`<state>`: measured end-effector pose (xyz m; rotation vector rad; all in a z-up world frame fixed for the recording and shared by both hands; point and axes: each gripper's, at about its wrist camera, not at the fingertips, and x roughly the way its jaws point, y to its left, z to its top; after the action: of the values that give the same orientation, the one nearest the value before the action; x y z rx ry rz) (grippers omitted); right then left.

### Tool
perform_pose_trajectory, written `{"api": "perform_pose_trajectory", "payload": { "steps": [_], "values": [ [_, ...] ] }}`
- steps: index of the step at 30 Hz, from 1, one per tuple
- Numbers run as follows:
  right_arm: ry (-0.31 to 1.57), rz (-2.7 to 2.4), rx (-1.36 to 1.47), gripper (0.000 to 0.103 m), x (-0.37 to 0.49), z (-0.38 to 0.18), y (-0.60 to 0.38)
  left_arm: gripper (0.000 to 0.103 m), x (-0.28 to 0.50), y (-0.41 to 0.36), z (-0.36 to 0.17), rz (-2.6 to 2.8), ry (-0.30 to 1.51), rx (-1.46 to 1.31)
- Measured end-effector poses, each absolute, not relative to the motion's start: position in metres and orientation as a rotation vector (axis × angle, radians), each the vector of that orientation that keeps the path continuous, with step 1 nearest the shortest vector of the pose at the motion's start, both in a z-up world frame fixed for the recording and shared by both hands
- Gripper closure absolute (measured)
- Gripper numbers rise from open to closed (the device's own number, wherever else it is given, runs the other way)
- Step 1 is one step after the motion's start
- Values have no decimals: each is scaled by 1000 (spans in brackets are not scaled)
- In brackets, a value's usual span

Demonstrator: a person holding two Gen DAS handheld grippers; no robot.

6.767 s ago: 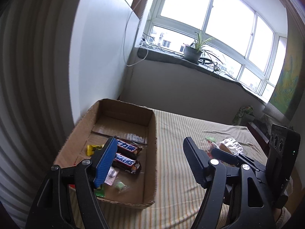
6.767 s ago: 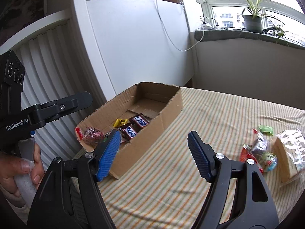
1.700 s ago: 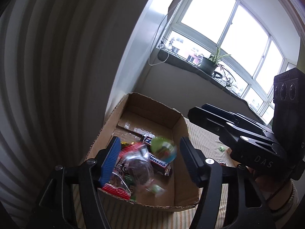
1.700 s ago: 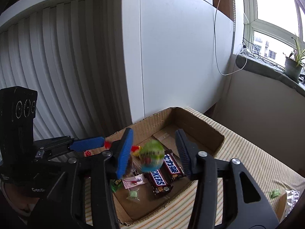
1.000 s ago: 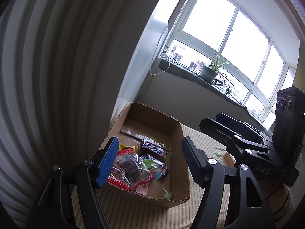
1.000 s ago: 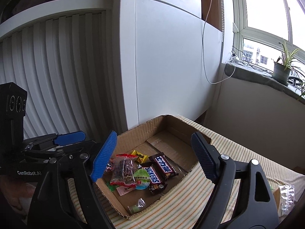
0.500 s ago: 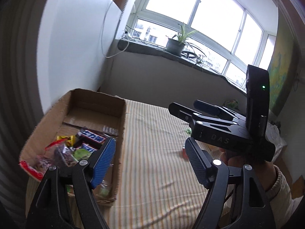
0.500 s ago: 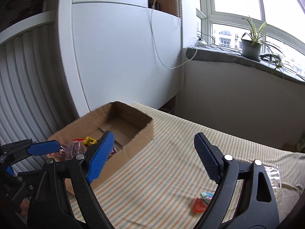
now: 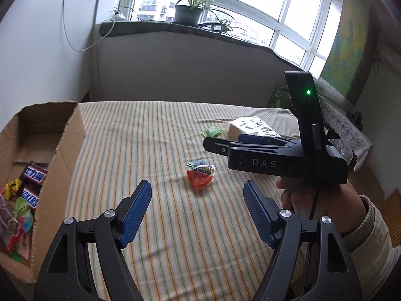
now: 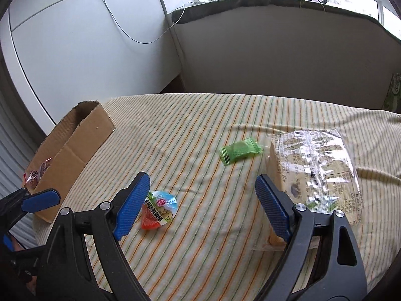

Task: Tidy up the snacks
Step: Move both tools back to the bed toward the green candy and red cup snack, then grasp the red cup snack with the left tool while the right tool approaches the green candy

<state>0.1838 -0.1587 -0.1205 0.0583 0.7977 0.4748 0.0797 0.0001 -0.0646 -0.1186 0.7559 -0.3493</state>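
A red-and-clear triangular snack pouch lies flat on the striped bed. At about two o'clock from it sits a small green wrapped candy, and just beside that, at three o'clock, a clear-bagged bread loaf. At nine o'clock the cardboard box holds Snickers bars and mixed packets.

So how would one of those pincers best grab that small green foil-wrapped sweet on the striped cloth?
Probably from above, pinching the small green foil-wrapped sweet across its short width at the plump middle. It lies flat on the striped cloth, clear of the big clear-wrapped cake, and its crimped ends look thin and floppy, so the middle should offer the firmest hold.
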Motion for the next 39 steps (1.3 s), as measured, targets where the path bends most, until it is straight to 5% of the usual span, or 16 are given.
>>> {"api": "perform_pose_trajectory", "payload": {
  "steps": [25,33,39],
  "values": [
    [903,379,-71,11,236,-145,-163,29,141,-54,-110,-393,926,-46],
    [912,404,-130,12,256,-149,-148,63,149,-54,-110,-379,918,-48],
    [891,383,-112,50,254,-147,-156,65,144,-53,-108,-394,908,-60]
  ]
}}
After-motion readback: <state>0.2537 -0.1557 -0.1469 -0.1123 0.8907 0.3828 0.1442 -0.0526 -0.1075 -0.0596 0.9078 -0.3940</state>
